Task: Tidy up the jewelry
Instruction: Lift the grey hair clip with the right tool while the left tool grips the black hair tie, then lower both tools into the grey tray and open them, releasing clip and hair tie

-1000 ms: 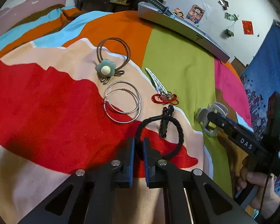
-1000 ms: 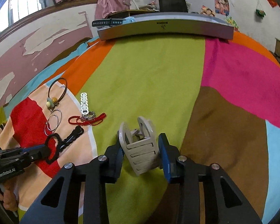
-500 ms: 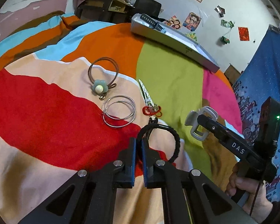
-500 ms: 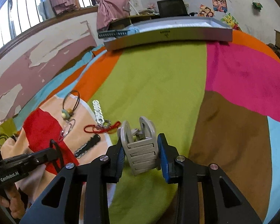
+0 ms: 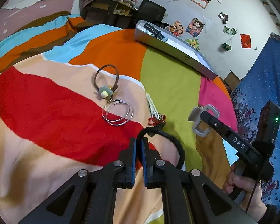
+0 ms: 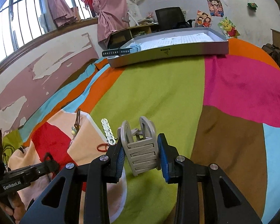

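the left gripper [image 5: 139, 145] pinches the soft, limp black hair tie [image 5: 174, 145]; the right gripper [image 6: 141, 154] clamps the light, stiff hair clip [image 6: 140, 147] by its sides.

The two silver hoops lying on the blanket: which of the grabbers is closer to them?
Left. The left gripper, holding a black hair tie, hangs just in front of the silver hoops. The right gripper, clamping a grey hair claw, is farther off over the green patch.

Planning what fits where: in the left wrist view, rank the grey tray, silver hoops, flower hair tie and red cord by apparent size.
1. Grey tray, largest though farthest.
2. Silver hoops and flower hair tie: look alike, not ranked.
3. Red cord, smallest, partly hidden.
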